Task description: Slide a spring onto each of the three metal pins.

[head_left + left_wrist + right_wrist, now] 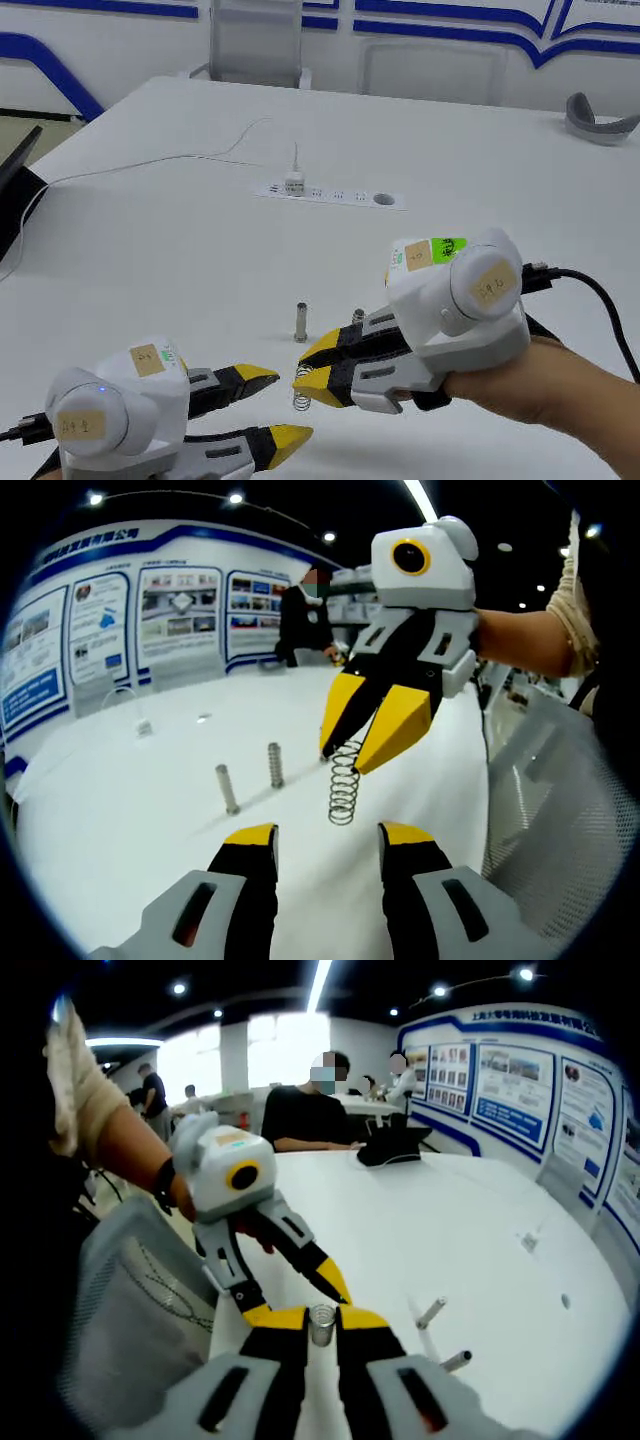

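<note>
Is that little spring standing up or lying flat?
Upright: the right gripper pinches the spring by its top, and it hangs straight down toward the table.

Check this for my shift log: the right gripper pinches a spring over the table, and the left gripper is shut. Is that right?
Not quite. The left gripper is open, its jaws apart with nothing between them, as the left gripper view shows. The rest holds: the right gripper pinches the spring by its top end over the table.
</note>
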Demonstrator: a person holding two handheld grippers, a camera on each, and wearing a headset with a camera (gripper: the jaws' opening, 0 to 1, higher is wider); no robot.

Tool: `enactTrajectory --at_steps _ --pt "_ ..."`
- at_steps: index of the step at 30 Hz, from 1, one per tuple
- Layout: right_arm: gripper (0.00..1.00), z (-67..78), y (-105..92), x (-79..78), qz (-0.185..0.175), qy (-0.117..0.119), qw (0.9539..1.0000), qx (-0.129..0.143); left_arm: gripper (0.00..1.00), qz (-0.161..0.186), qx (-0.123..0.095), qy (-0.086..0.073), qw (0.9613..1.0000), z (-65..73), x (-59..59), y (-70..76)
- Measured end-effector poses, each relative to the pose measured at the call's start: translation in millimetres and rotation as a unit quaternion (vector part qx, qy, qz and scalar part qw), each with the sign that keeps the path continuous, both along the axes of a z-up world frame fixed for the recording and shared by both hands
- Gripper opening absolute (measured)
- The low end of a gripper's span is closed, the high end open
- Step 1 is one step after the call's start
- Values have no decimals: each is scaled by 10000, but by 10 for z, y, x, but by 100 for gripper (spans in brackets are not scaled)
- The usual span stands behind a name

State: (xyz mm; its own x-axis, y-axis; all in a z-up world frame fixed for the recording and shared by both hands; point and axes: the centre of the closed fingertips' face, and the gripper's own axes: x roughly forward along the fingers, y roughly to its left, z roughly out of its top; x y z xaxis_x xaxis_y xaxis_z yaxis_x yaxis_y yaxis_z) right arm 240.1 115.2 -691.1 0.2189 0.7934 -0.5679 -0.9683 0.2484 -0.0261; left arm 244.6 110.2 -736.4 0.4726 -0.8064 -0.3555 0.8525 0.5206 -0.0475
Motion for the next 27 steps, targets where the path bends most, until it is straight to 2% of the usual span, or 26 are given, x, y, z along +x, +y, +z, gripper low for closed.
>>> enactTrajectory --at_steps 5,18,20,27 --pt "12 44 -16 85 -95 -72 9999 12 43 93 -52 -8 9999 8 31 40" --pt "12 246 -157 556 -684 -408 9967 163 50 266 -96 45 9996 -18 54 103" --pt "12 263 -174 649 -799 -494 9954 173 51 270 -120 45 9996 -12 59 99" --pt "12 266 -172 863 -1021 -569 9929 223 52 283 -108 65 9995 -31 44 106"
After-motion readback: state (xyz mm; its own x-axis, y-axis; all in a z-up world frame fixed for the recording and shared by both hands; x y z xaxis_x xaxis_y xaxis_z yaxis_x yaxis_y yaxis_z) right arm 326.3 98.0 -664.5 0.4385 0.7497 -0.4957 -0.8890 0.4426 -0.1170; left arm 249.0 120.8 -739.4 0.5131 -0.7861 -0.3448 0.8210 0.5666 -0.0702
